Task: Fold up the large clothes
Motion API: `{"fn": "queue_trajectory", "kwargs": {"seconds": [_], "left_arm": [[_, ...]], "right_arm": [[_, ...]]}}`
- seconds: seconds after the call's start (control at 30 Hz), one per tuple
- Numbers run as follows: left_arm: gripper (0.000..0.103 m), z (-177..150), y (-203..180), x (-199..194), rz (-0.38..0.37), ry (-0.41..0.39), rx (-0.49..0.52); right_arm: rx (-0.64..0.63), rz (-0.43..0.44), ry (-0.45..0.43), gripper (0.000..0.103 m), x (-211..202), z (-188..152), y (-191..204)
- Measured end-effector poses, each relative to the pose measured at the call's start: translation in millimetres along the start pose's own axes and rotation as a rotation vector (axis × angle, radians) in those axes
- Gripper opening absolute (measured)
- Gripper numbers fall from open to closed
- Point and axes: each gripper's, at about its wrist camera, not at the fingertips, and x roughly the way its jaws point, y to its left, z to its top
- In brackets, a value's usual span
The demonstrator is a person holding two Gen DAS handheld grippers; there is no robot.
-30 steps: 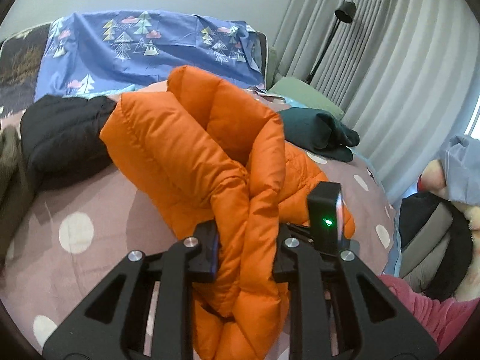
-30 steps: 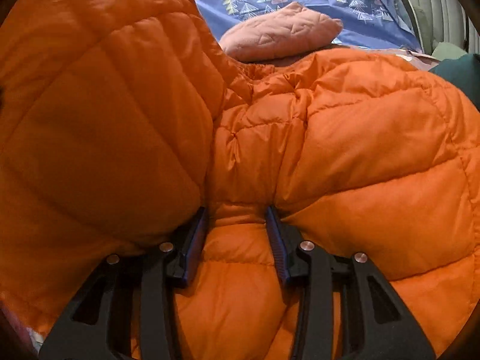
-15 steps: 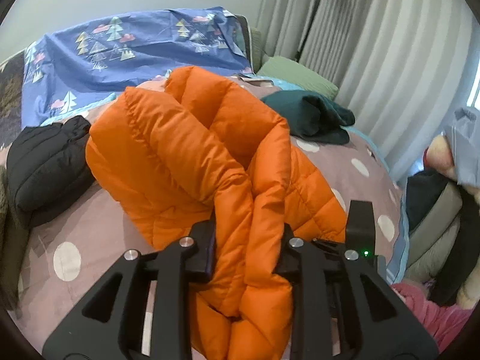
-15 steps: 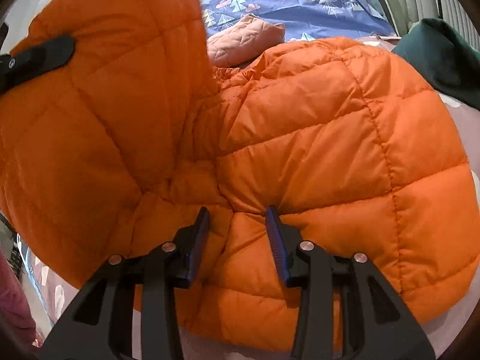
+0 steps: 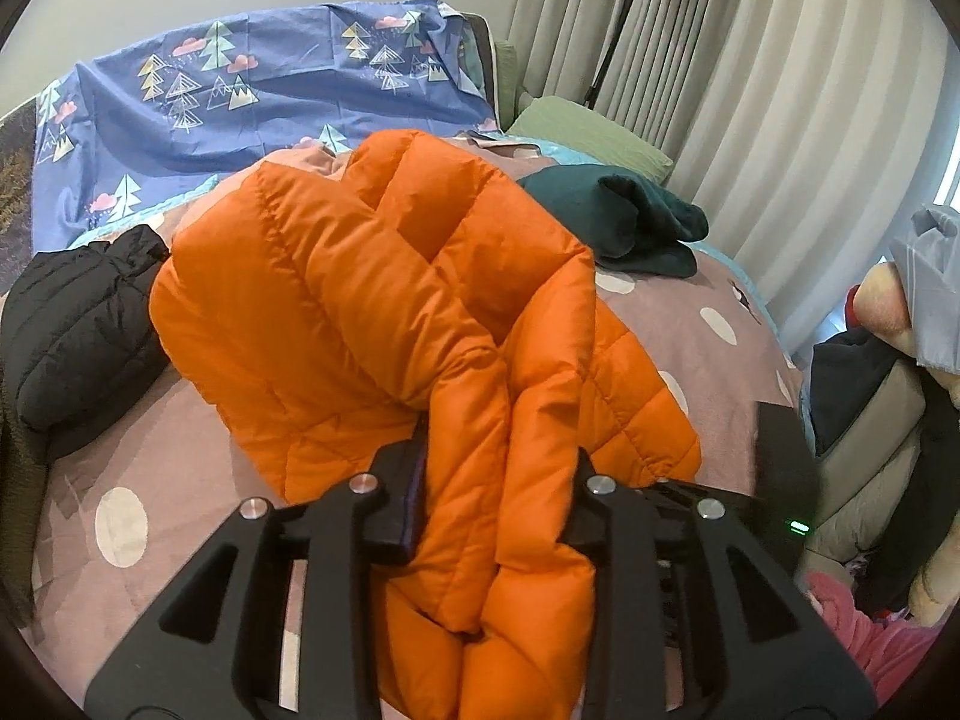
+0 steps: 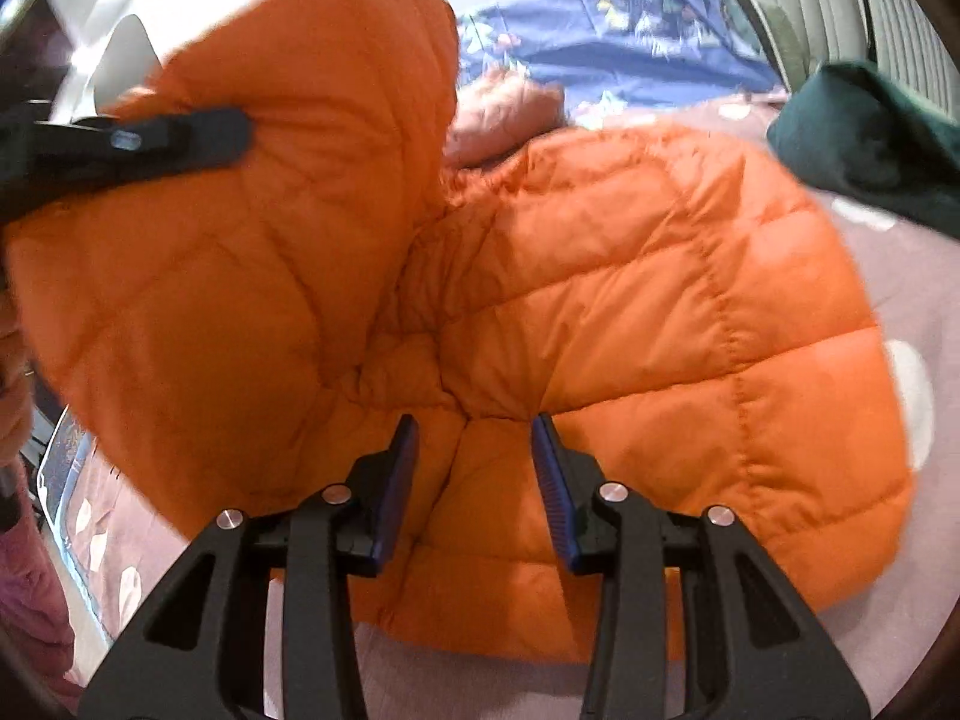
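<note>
Compared with one second ago, more of the bed is seen in the left wrist view: the orange quilted down jacket point(image 5: 384, 312) is now seen further from the camera and lower in the picture, and the black floor lamp point(image 5: 624, 18) has gone to the top edge. In the right wrist view the jacket filled almost the whole picture before; now its hem edge and the mauve bedcover with white dots point(image 6: 900, 300) are visible at the right and below.

The jaws of the left gripper point(image 5: 498, 480) have just been opening a little, and a thick bunched fold of the jacket is seen between them, touching both pads and hanging down toward the camera. The rest of the jacket is spread beyond the fingertips over the bedcover, partly raised in a soft heap.

The right gripper point(image 6: 474, 468) is kept at a narrow, unchanged opening. A pinched ridge of the jacket is held between its blue pads, near the lower edge of the garment. To the left of this grip a large flap is lifted up, and a black finger of the left gripper is seen pressed against it, blurred.

A black puffy garment point(image 5: 78, 324) is lying left of the jacket, a dark green folded garment point(image 5: 618, 222) right behind it, and a blue sheet with tree prints point(image 5: 240, 90) at the back.
</note>
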Motion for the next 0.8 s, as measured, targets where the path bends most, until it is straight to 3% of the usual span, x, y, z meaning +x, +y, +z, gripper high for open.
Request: {"fn": "queue_trajectory", "kwargs": {"seconds": [0.1,0.27,0.37,0.53,0.63,0.67,0.8], "left_arm": [[0.031,4.3,-3.3,4.7,-0.006,0.024,0.013],[0.032,14.0,-2.5,14.1,-0.034,0.083,0.015],[0.033,18.1,-3.3,18.3,-0.048,0.118,0.009],[0.034,23.8,-4.0,26.9,-0.083,0.169,-0.003],[0.037,24.7,-6.6,30.0,-0.095,0.177,0.009],[0.041,25.0,-6.9,27.7,-0.099,0.166,0.019],[0.055,30.7,-2.7,4.2,-0.184,0.056,0.011]], "right_arm": [[-0.142,0.01,-0.105,0.051,-35.0,-9.6,25.6],[-0.392,-0.045,-0.218,0.083,-61.7,-29.8,88.0],[-0.436,-0.122,-0.251,0.091,-52.8,-26.5,110.1],[-0.365,-0.157,-0.287,0.091,-38.7,-13.3,122.2],[-0.288,-0.169,-0.304,0.028,-40.2,-6.0,112.5],[-0.215,-0.112,-0.297,0.017,-43.6,-2.8,98.7],[-0.042,-0.061,-0.292,0.012,-51.9,0.3,55.3]]}}
